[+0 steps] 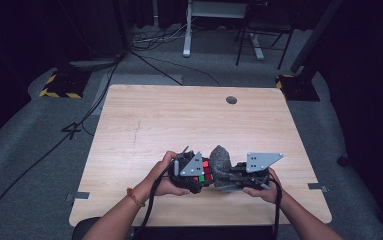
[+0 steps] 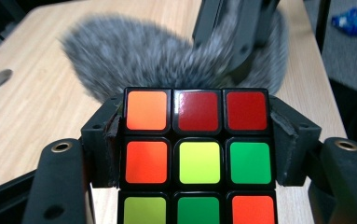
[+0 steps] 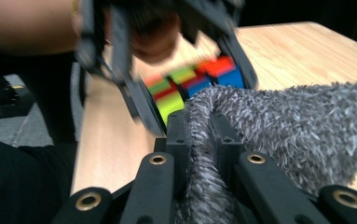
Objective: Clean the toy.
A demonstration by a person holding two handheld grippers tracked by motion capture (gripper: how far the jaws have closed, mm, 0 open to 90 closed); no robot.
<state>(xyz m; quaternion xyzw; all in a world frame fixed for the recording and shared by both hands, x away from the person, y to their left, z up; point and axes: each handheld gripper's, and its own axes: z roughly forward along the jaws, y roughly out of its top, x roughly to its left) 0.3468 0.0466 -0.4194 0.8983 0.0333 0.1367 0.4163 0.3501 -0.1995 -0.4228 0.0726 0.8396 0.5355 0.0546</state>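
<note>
With my left gripper (image 2: 197,140) clamped on the colourful plastic puzzle cube (image 2: 197,154) above the pale wooden table (image 1: 144,120), my right gripper (image 3: 199,130) pinching the fluffy grey cloth (image 3: 283,135) should wipe gently, keeping the cube steady.

From the high view we see the pale counter (image 1: 189,120) lit evenly from above while the floor and room around it sink into near-black, and the shadows on the wood are soft and short. In the left gripper view the cube (image 2: 197,154) is sharp and vividly coloured, with a faint sheen on its dark red tiles, though the grey fuzzy cloth (image 2: 134,56) behind it goes soft. The right gripper view is dimmer, and there we find the far cube and hand (image 3: 153,32) smeared by blur.
</note>
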